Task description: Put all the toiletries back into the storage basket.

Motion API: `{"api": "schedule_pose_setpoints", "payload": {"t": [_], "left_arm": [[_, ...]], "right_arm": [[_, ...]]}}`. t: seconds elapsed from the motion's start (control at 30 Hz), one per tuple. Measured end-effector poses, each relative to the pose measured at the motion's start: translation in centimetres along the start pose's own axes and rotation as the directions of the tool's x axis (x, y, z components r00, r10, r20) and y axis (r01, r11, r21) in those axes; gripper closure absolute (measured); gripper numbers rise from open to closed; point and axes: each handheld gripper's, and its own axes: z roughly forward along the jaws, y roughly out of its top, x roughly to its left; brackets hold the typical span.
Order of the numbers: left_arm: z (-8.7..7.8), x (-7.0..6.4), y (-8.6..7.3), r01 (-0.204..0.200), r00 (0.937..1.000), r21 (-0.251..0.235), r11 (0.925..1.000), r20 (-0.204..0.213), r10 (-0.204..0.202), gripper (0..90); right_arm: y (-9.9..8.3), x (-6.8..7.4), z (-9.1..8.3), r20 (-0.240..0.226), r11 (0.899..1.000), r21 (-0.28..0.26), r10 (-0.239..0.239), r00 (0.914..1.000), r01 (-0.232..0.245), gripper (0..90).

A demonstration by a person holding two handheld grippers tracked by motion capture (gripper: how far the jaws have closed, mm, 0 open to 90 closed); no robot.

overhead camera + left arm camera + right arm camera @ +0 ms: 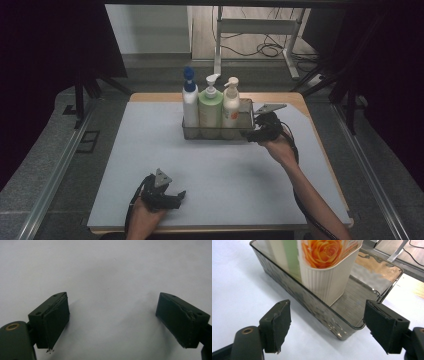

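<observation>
- Overall, table (150, 165): pale grey-white top with a wooden edge showing at the far and right sides; it bears everything below.
- Tray (245, 131): long, narrow, smoked see-through plastic bin with a dark rim, standing at the far middle of the table. In the right gripper view its wall (294, 291) looks dimpled, its floor ribbed, and its right end compartment is bare floor.
- Three pump bottles stand upright in the tray, side by side and touching or nearly so: white bottle (190, 107) with a blue pump top at the left, green bottle (210, 107) with a white pump in the middle, cream bottle (230, 106) at the right.
- Cream bottle close up (324, 277): ribbed ivory body, orange rose printed on the label, sitting against the near wall of the tray.
- Right gripper (252, 134): at the tray's right near corner, jaws spread wide and holding nothing; in its own view (324, 327) the tray corner lies between the two pads, whether touching I cannot tell.
- Left gripper (172, 197): near the front edge of the table, well apart from the tray; jaws wide apart (112, 320), nothing but bare table between them.
</observation>
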Motion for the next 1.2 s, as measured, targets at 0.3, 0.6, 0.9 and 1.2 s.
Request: {"api": "schedule_pose_setpoints", "payload": {"t": [0.3, 0.6, 0.9, 1.2], "left_arm": [[0.0, 0.0, 0.0, 0.000, 1.0000, 0.000, 1.0000, 0.000, 0.000, 11.5], [0.0, 0.0, 0.0, 0.001, 1.0000, 0.000, 1.0000, -0.001, -0.001, 11.5], [0.0, 0.0, 0.0, 0.005, 1.0000, -0.004, 1.0000, -0.001, -0.005, 11.5], [0.0, -0.1, 0.0, 0.007, 1.0000, -0.005, 1.0000, -0.001, -0.007, 11.5]], "right_arm": [[-0.6, 0.7, -1.1, -0.016, 0.999, -0.001, -0.033, 0.9993, 0.033, 18.3], [-1.4, 1.0, -2.2, -0.022, 0.999, 0.004, -0.049, 0.9986, 0.049, 14.8], [-2.6, 1.0, -3.4, -0.019, 0.999, 0.009, -0.051, 0.9985, 0.051, 13.7], [-4.1, 1.1, -4.4, -0.026, 0.999, 0.014, -0.049, 0.9984, 0.050, 13.3]]}}
